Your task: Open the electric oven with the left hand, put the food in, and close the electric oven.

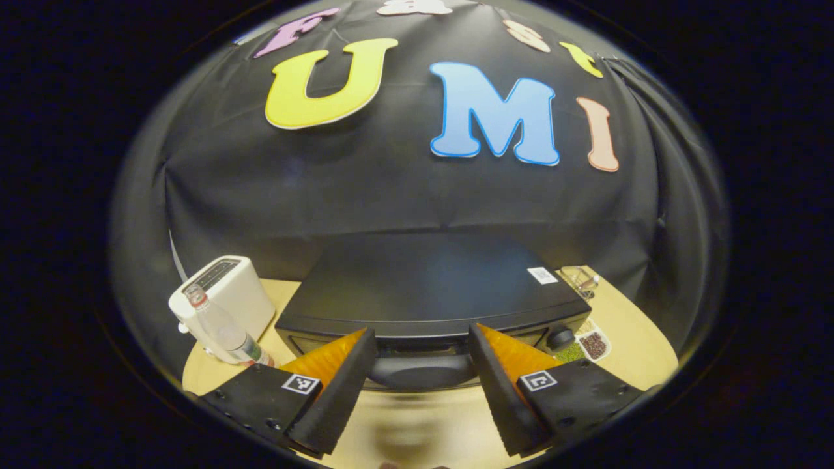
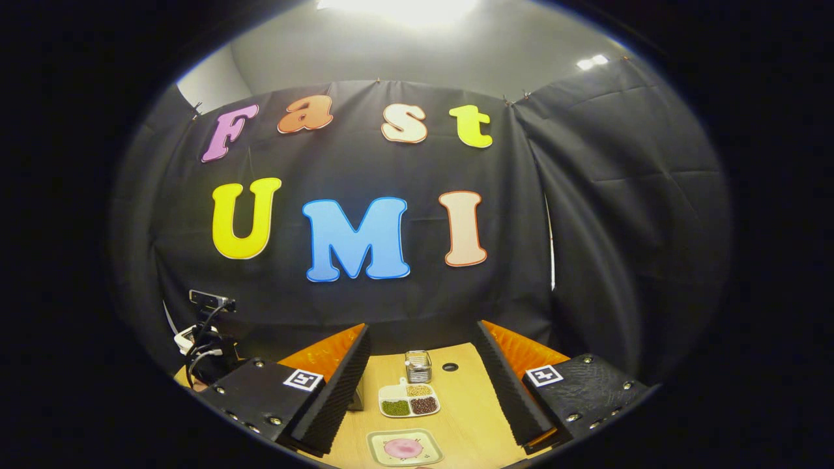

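Note:
In the left gripper view a black electric oven point(image 1: 430, 293) sits on the wooden table point(image 1: 417, 423), its door shut and its bar handle point(image 1: 423, 368) facing me. My left gripper point(image 1: 422, 384) is open, its fingers spread on either side of the handle, just in front of it. In the right gripper view a pink round food item point(image 2: 402, 448) lies on a small square plate point(image 2: 384, 456) at the near table edge. My right gripper point(image 2: 423, 397) is open and held above the table, with nothing between its fingers.
A white toaster point(image 1: 228, 293) and a clear bottle point(image 1: 225, 329) stand left of the oven. A divided dish of beans point(image 2: 409, 398) and a small metal holder point(image 2: 418, 365) sit mid-table right of the oven. A camera with cables point(image 2: 205, 326) sits at the left.

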{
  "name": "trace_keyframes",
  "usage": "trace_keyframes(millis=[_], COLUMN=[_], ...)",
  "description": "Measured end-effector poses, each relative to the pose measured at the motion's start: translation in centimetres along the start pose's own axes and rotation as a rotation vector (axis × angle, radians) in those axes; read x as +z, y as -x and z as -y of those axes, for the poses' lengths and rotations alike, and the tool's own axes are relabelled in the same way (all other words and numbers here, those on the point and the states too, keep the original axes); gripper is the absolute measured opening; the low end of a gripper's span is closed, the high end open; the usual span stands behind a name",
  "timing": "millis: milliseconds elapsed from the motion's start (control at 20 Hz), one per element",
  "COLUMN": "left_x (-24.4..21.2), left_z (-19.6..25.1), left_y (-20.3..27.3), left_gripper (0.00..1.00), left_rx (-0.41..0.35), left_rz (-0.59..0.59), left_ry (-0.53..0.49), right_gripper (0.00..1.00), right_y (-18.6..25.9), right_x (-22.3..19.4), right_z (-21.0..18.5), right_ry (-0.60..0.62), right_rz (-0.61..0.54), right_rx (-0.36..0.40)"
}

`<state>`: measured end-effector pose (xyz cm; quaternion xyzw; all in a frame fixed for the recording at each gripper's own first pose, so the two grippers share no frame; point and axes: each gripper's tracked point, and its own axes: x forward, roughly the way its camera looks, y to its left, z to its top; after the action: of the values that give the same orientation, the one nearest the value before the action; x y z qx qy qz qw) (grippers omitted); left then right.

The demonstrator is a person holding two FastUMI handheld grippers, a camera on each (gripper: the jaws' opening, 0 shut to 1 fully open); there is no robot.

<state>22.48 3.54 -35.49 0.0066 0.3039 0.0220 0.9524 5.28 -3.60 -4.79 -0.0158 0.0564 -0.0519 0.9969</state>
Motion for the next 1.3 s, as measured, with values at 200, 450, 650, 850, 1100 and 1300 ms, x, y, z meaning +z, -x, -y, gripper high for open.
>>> trace_keyframes(millis=[200,450,650,850,1100,1300], left_x=[-0.7,-0.7,-1.6,-2.5,-4.6,-5.9], left_z=[0.0,0.1,0.3,0.5,0.8,0.9], left_y=[-0.6,-0.7,0.5,1.7,3.0,3.9], left_gripper=[0.95,0.96,0.98,0.99,0.96,0.97], left_rx=[0.03,0.022,0.017,0.011,0.01,0.01], left_rz=[-0.01,0.012,-0.03,-0.047,-0.083,-0.114], left_ry=[-0.03,-0.024,0.001,0.017,0.026,0.026], right_gripper=[0.97,0.97,0.97,0.97,0.97,0.97], right_y=[0.1,0.5,0.4,0.1,0.5,0.9], right_x=[0.7,0.5,1.2,1.1,0.5,0.2], right_z=[0.2,-0.6,-1.4,-1.7,-2.0,-1.9], right_ry=[-0.008,-0.033,-0.028,-0.03,-0.036,-0.033], right_rz=[0.015,0.02,0.04,0.042,0.025,0.023], right_rx=[-0.005,0.009,0.05,0.086,0.138,0.153])
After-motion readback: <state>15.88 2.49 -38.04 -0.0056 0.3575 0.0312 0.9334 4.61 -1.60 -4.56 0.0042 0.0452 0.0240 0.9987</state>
